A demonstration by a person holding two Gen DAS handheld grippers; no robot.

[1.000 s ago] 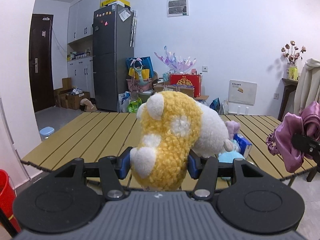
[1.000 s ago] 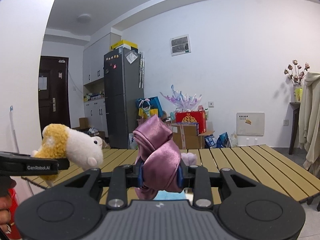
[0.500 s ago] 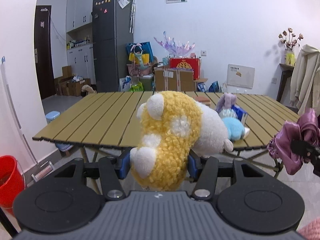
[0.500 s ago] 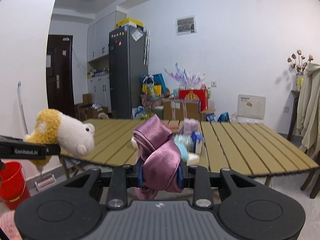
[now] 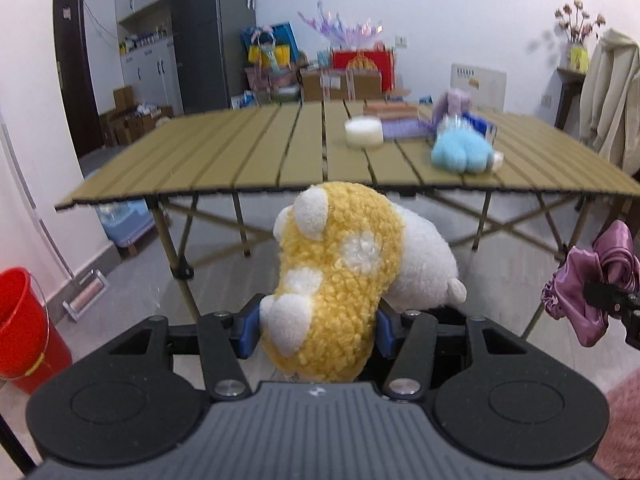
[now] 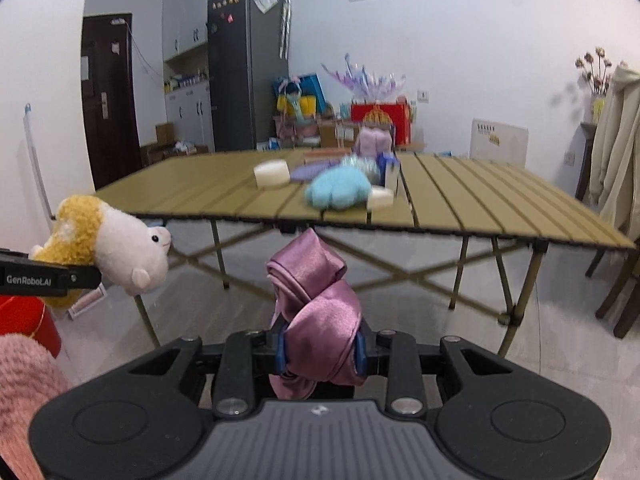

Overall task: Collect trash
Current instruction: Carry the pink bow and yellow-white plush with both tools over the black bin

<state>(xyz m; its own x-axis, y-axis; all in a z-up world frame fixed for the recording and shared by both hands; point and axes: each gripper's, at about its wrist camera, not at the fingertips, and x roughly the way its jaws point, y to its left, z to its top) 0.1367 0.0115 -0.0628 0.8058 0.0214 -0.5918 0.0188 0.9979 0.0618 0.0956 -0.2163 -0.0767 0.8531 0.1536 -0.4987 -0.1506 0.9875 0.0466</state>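
- Left gripper [image 5: 318,334]: fingers clamped on the yellow-and-white plush toy [image 5: 340,280], centre of the left wrist view; blue pads press its lower body, head hangs off to the right. Don't loosen until you're over the bin.
- Right gripper [image 6: 320,354]: fingers narrow, pinching the purple satin scrunchie [image 6: 316,312], centre-bottom of the right wrist view. Fabric is slippery, so hold the squeeze firm.
- Both loads hang in front of the slatted table [image 5: 280,152], below its near edge and not touching it.
- Red bucket [image 5: 24,324] sits at the lower left of the left wrist view, on the floor by the wall. Probably the drop target; that's a guess from the task.
- Take the plush there first, since it's the nearer hand. Get fully above the rim before opening.
- The plush is bulky; open wide so it doesn't snag on the pads.
- Keep the grippers apart so the loads don't tangle.
- Blue plush [image 5: 460,152] and white round block [image 5: 364,130] remain on the table, upper right.
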